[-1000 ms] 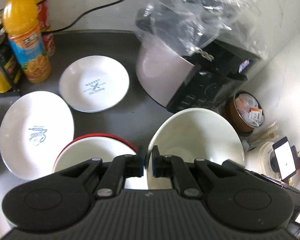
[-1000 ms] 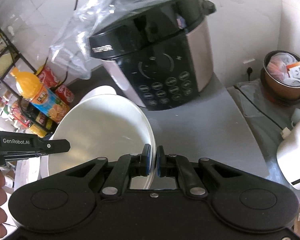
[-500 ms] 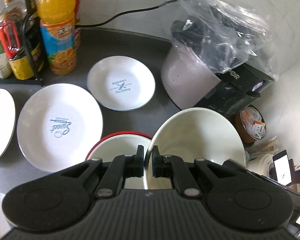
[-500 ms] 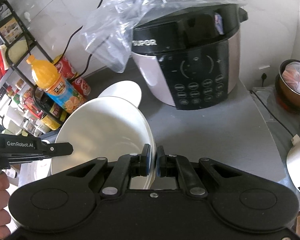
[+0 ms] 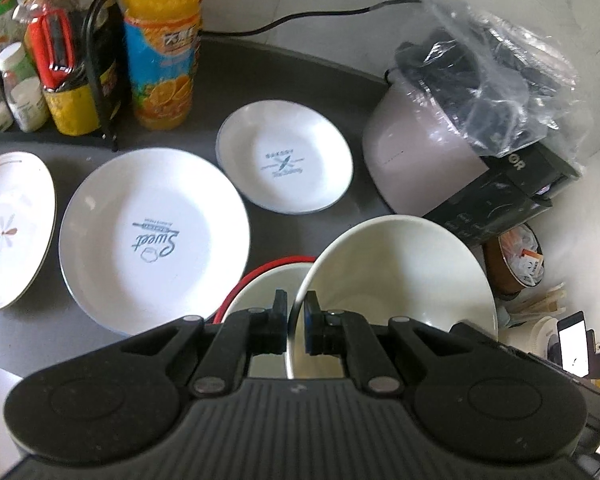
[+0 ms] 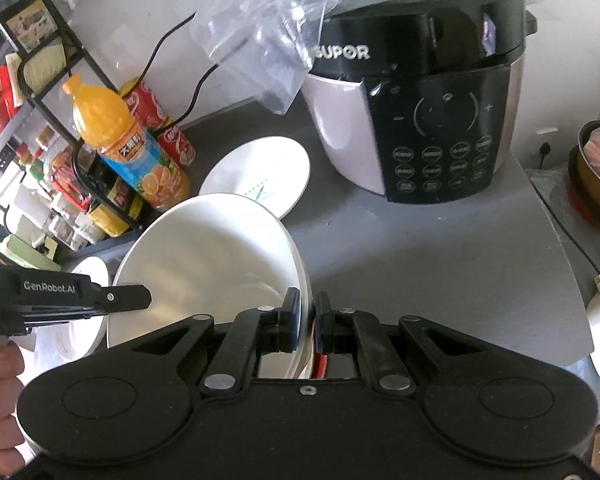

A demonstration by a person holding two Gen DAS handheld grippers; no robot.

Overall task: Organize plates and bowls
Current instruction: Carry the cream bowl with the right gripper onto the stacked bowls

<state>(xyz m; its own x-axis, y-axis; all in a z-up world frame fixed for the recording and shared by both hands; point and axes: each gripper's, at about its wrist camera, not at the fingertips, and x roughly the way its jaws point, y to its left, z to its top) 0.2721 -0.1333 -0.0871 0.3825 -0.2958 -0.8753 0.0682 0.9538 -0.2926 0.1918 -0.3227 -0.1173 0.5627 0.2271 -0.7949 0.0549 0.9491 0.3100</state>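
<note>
Here, the left gripper (image 5: 295,322) and the right gripper (image 6: 309,322) are both gripping with clenched jaws the rim of the large white ceramic bowl (image 5: 400,276), tilted above a red-rimmed white bowl (image 5: 268,280). White round plates (image 5: 152,240) are lying on the dark grey desk (image 5: 300,72), near a black-and-pink rice cooker (image 6: 428,120) standing under a clear plastic bag (image 6: 268,28) by the white wall.

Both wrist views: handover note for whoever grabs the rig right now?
Left gripper: shut on the near rim of the large white ceramic bowl.
Right gripper: shut on the same bowl's opposite rim.
The bowl is tilted above the red-rimmed white bowl.
Done: nothing stacked.
Left: set it down, then gather the "Sweet" plate, small printed plate and floral plate from the dark countertop.
</note>
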